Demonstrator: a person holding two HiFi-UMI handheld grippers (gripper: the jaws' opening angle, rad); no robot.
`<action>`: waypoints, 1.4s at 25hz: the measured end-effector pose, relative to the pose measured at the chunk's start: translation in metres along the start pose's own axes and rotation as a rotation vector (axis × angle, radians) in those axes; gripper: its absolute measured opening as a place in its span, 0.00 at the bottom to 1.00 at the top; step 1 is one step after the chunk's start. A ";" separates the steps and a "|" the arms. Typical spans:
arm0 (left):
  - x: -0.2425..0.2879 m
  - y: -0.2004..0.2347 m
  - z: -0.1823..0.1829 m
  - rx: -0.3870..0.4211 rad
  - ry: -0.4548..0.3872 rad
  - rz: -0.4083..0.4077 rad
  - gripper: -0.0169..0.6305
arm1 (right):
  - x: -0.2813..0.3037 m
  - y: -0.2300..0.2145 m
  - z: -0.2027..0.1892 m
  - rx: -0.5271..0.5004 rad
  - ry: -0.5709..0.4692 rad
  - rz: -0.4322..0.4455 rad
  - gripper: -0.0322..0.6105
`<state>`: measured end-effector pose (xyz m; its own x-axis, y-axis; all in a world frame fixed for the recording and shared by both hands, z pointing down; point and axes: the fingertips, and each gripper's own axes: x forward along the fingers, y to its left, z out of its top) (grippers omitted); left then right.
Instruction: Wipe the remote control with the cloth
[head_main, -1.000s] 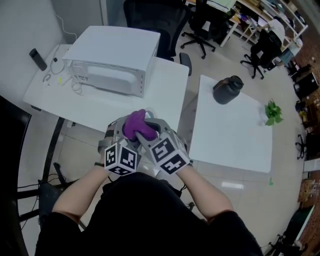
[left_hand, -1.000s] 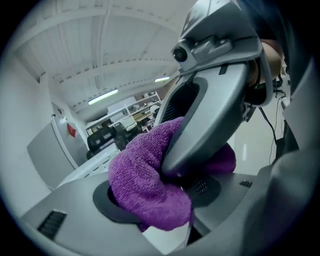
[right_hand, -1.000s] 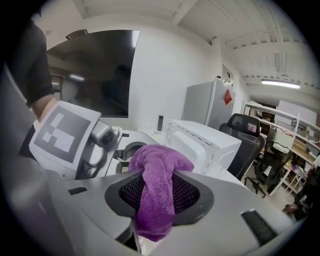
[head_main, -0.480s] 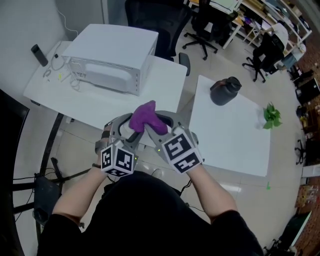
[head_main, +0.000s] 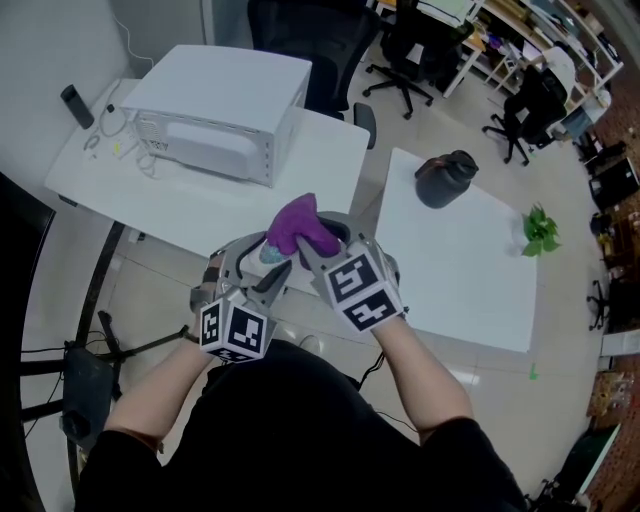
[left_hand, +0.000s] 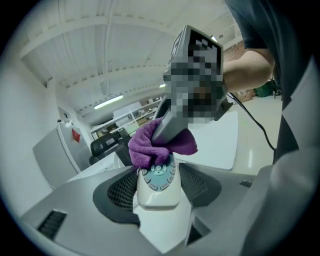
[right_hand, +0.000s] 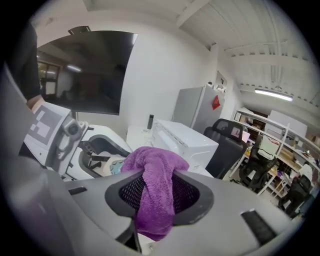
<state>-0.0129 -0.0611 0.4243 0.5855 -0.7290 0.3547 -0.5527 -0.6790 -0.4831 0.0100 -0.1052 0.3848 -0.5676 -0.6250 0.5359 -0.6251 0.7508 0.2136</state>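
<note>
1. I am seeing a bright purple cloth (head_main: 300, 228).
2. I am looking at the remote control (left_hand: 159, 194). It is showing creamy white, with a pale blue patch and grey buttons.
3. I am watching the left gripper (left_hand: 159, 169) and right gripper (right_hand: 159, 186). Both are showing grey with black net pads, and black-and-white squares on their cubes.
4. I am spotting white tables (head_main: 470, 265), a white box (head_main: 220, 95), a black jug (head_main: 443, 180) and a green plant (head_main: 541, 231).
5. I am seeing a black shirt (head_main: 290, 420).

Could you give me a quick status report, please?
Left gripper shut on remote. Right gripper shut on cloth, cloth over remote's far end. Nothing in the way.
</note>
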 end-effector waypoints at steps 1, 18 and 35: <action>0.000 -0.002 -0.002 -0.017 0.000 -0.007 0.42 | -0.002 -0.006 0.000 0.017 -0.005 -0.008 0.27; -0.016 0.082 0.000 -1.798 -0.683 -0.413 0.42 | -0.015 0.045 0.005 0.550 -0.367 0.278 0.27; -0.030 0.025 0.031 -1.699 -0.585 -0.712 0.42 | -0.028 -0.017 0.031 0.504 -0.447 0.140 0.26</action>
<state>-0.0262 -0.0534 0.3766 0.8243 -0.4528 -0.3398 0.1419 -0.4158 0.8983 0.0203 -0.1074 0.3408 -0.7600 -0.6389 0.1191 -0.6413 0.7075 -0.2968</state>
